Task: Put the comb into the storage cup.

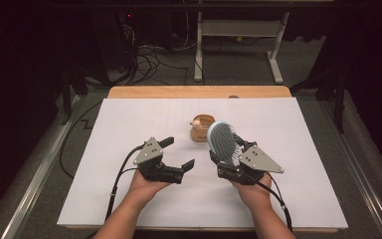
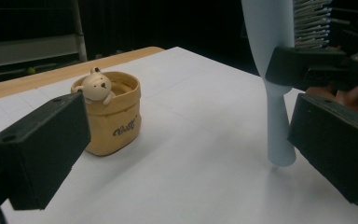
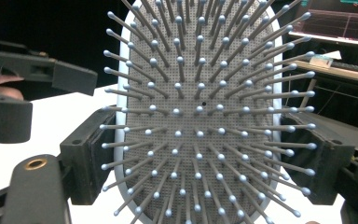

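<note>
Our right gripper clamps the pale blue hairbrush by the sides of its head, jaws spread wide around it, bristles facing us. Our left gripper hangs released, nothing between its jaws. We judge the hold risky: the pads press on a curved rim, so the brush could pivot or slide down if we tilt the hand. Its handle points down, the tip at or just above the white table, so it could snag and twist loose. The brush stands upright just right of our left gripper, with the yellow bear pot near, behind it.
</note>
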`<state>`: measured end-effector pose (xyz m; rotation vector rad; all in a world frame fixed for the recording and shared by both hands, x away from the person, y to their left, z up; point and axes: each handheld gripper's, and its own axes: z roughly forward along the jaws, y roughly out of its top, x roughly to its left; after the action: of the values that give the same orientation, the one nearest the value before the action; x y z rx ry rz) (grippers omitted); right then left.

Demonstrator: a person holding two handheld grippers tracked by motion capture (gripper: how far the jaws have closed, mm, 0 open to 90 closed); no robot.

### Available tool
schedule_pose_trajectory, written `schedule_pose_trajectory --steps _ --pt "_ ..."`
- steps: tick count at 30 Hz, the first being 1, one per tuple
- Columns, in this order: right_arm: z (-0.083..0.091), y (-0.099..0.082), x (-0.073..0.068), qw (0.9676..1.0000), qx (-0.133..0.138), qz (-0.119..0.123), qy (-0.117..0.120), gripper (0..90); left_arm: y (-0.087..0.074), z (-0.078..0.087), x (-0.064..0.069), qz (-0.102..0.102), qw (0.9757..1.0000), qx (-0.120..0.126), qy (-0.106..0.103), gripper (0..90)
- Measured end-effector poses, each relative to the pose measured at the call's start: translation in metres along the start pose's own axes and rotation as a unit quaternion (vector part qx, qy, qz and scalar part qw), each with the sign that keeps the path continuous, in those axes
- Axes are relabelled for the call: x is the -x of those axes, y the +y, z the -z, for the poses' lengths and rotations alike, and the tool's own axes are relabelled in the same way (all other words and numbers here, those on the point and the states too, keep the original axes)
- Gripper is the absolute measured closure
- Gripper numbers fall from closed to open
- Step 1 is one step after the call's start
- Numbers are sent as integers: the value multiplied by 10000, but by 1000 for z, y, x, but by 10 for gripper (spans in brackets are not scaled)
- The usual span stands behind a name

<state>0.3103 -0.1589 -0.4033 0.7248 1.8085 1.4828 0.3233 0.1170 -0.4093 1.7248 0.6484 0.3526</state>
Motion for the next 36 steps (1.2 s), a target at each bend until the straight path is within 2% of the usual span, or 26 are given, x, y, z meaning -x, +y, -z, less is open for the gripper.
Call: schedule_pose_trajectory --steps 6,14,19,26,36 --pt "-4 -2 -10 9998 -52 171 93 203 5 0 7 -110 9999 29 -12 5" --pt "-11 -7 -23 9989 -203 303 280 204 7 2 9 -89 9999 62 -69 8" --pt "-12 -6 -25 9988 -206 322 316 204 12 3 11 -26 9998 122 -140 10" --pt "-11 -3 -26 9989 -132 322 310 204 21 1 18 -74 9996 160 -205 14" --pt "-14 -4 -29 9987 -186 338 338 204 29 -3 18 55 9995 194 -262 41"
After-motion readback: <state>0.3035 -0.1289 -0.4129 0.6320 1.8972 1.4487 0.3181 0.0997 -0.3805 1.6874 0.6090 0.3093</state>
